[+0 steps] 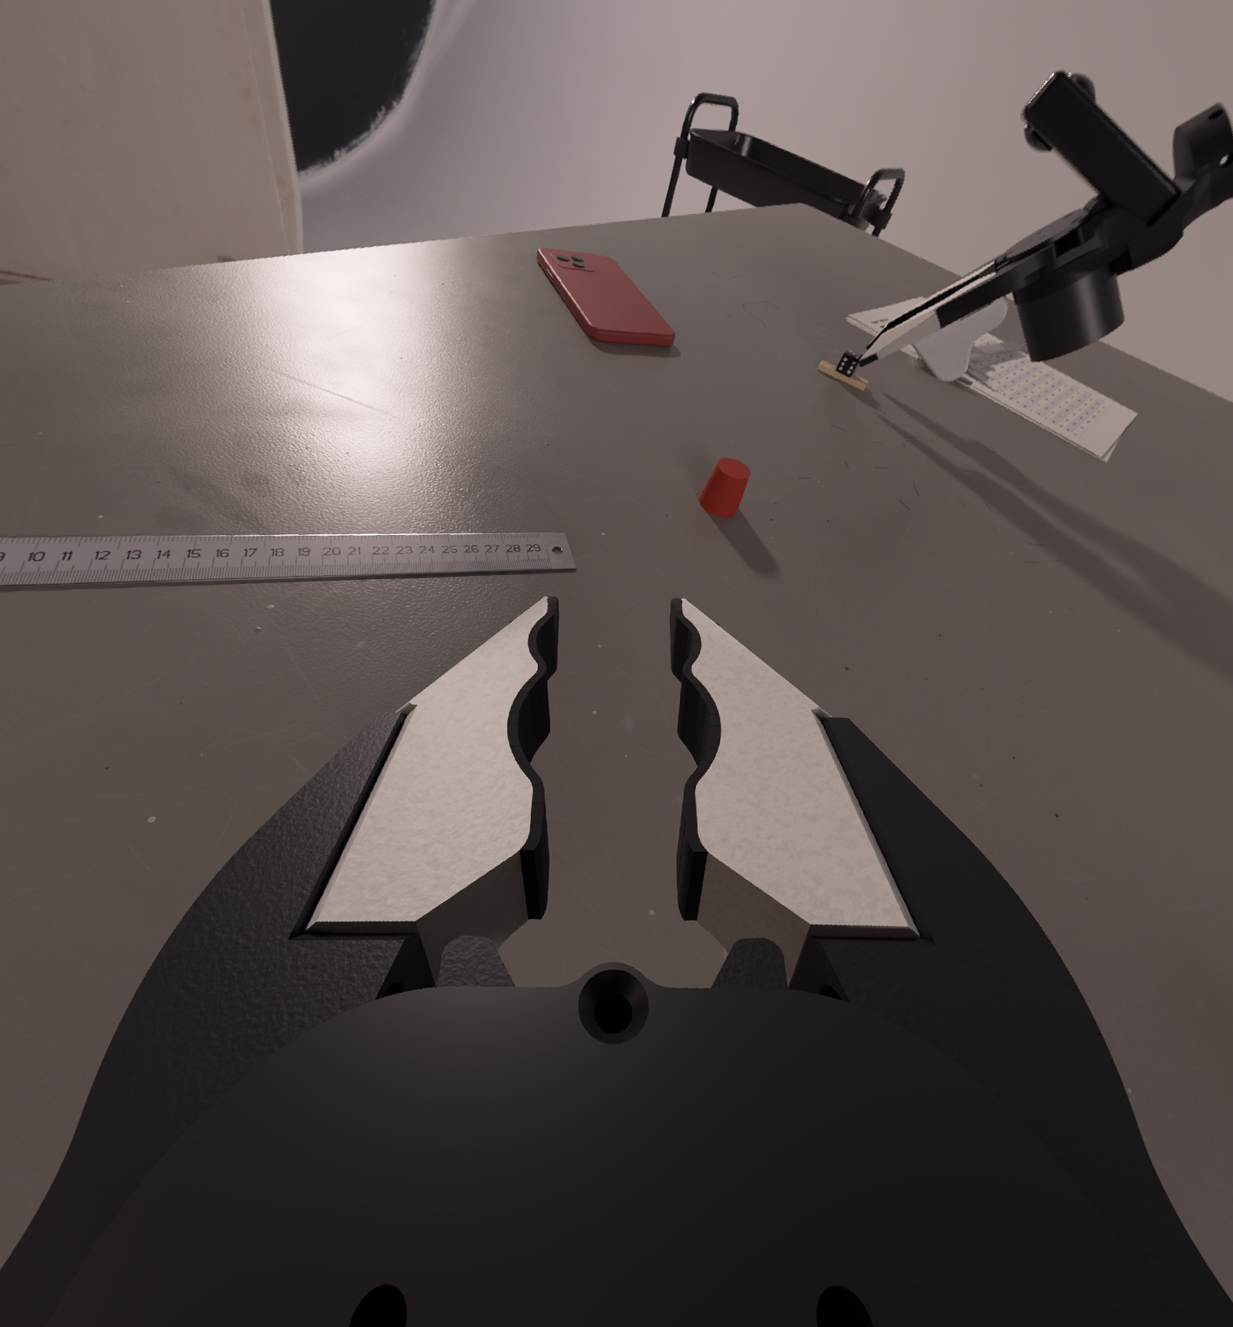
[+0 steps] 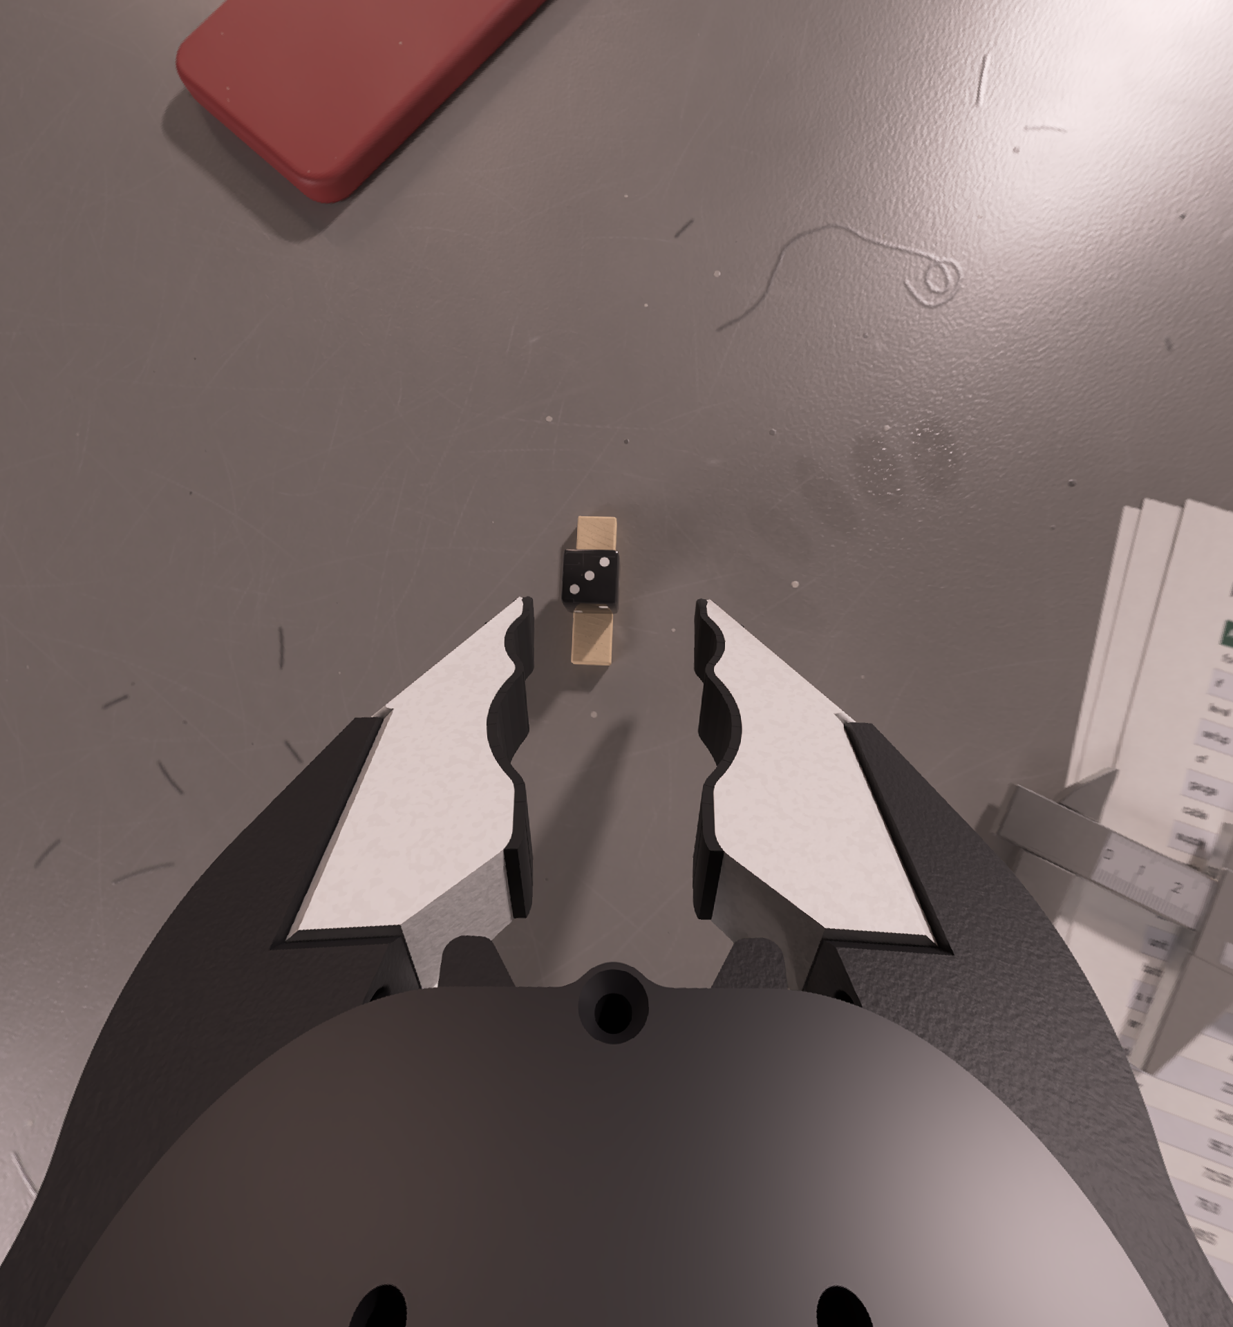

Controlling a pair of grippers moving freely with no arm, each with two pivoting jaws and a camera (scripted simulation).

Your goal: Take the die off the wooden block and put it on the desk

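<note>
Directly ahead of your right tongs (image 2: 610, 602), the black die (image 2: 591, 581) sits on the middle of the wooden block (image 2: 591, 643), just beyond the fingertips and left of the gap's centre. Both fingers stand apart, gripping nothing. Your left tongs (image 1: 613, 599) hover well apart from it, fingers likewise spread over bare tabletop (image 1: 240, 402). Only the left wrist view shows the steel ruler (image 1: 262, 559), the red cylinder (image 1: 723, 487), the black tray (image 1: 771, 169) beyond the far edge, and the right tongs reaching down to the die. Only the right wrist view shows the caliper (image 2: 1130, 872) on the printed papers (image 2: 1209, 718). Both show the red phone (image 2: 341, 86).
</note>
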